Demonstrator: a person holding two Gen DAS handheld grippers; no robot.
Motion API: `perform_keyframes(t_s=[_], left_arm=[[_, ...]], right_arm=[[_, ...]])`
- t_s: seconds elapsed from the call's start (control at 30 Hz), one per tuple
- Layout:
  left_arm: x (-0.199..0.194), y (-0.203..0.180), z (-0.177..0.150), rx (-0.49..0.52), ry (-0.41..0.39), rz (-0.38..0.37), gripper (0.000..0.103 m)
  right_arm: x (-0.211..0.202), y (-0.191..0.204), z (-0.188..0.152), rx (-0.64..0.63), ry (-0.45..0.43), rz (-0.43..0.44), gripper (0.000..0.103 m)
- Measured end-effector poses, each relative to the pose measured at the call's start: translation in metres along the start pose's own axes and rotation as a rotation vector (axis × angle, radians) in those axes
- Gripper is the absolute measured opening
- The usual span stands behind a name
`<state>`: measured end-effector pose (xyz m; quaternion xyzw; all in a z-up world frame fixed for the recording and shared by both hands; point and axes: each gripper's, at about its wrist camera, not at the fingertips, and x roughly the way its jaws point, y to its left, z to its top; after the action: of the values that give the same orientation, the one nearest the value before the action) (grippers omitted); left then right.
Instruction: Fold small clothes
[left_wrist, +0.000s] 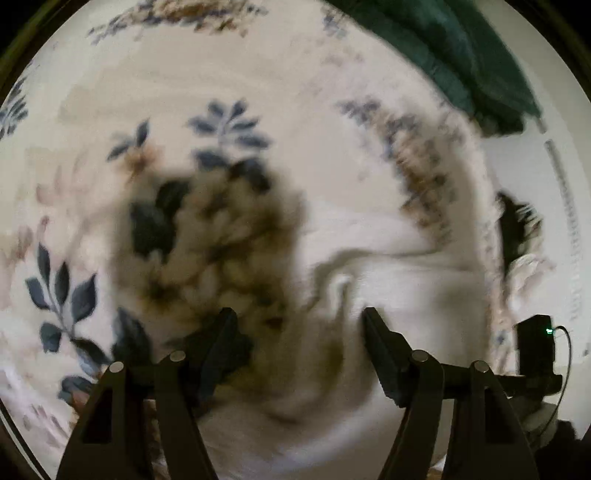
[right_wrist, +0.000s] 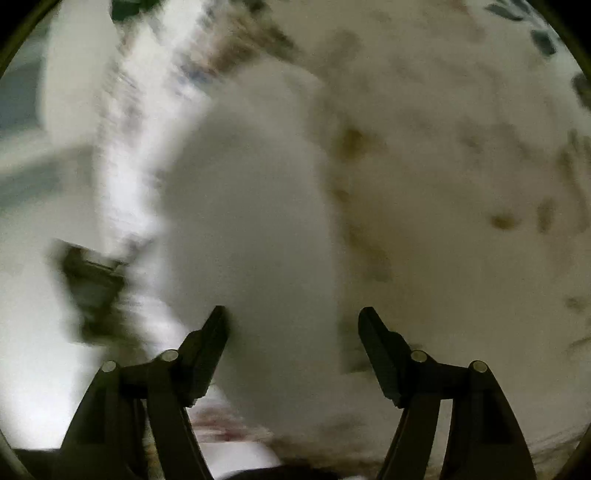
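Both pairs of jaws are seen spread apart with nothing clamped: the left gripper (left_wrist: 299, 325) and right gripper (right_wrist: 293, 321) hang over a pale small garment (right_wrist: 251, 206) lying on the floral bedspread (left_wrist: 74, 280). Opposite edges should be pinched evenly, and wrinkles smoothed first.

Small garment (left_wrist: 388, 266) lies on the bedspread (left_wrist: 258, 74), lower right of centre in the left wrist view; a dark cloth (left_wrist: 461, 55) sits upper right, behind it.
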<state>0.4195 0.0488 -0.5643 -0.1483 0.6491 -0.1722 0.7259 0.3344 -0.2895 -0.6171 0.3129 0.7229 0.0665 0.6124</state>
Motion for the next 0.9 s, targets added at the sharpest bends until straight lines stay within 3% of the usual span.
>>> perform_keyframes(t_s=[0.1,0.23,0.37,0.5,0.57,0.6,0.63,0.67,0.73,0.9], left_arm=[[0.008,0.012,-0.012,-0.03,0.019,-0.048,0.073],[0.006,0.032,-0.015,-0.118,-0.012,-0.223,0.074],[0.026,0.046,-0.007,-0.188,0.02,-0.401,0.08],[0.036,0.031,0.002,-0.145,0.077,-0.526,0.08],[0.038,0.018,0.003,-0.117,0.087,-0.538,0.079],[0.037,0.008,0.004,-0.099,0.085,-0.539,0.069],[0.035,0.002,0.005,-0.088,0.078,-0.517,0.029],[0.034,0.0,0.007,-0.086,0.074,-0.497,0.029],[0.021,-0.007,0.011,-0.084,0.028,-0.441,0.027],[-0.011,-0.015,0.039,-0.069,-0.034,-0.428,0.027]], right_arm=[[-0.005,-0.007,0.0,0.052,-0.026,0.114,0.081],[-0.01,-0.01,0.013,0.02,-0.035,0.24,0.083],[0.028,-0.017,0.034,0.006,0.066,0.361,0.083],[0.052,-0.004,0.048,-0.006,0.099,0.466,0.092],[0.055,0.011,0.051,-0.04,0.094,0.472,0.088],[0.054,0.023,0.052,-0.075,0.072,0.456,0.082],[0.055,0.03,0.052,-0.088,0.065,0.424,0.062],[0.054,0.034,0.051,-0.083,0.055,0.411,0.05],[0.047,0.04,0.053,-0.051,0.024,0.42,0.044],[0.019,0.083,0.07,-0.11,-0.012,0.398,0.041]])
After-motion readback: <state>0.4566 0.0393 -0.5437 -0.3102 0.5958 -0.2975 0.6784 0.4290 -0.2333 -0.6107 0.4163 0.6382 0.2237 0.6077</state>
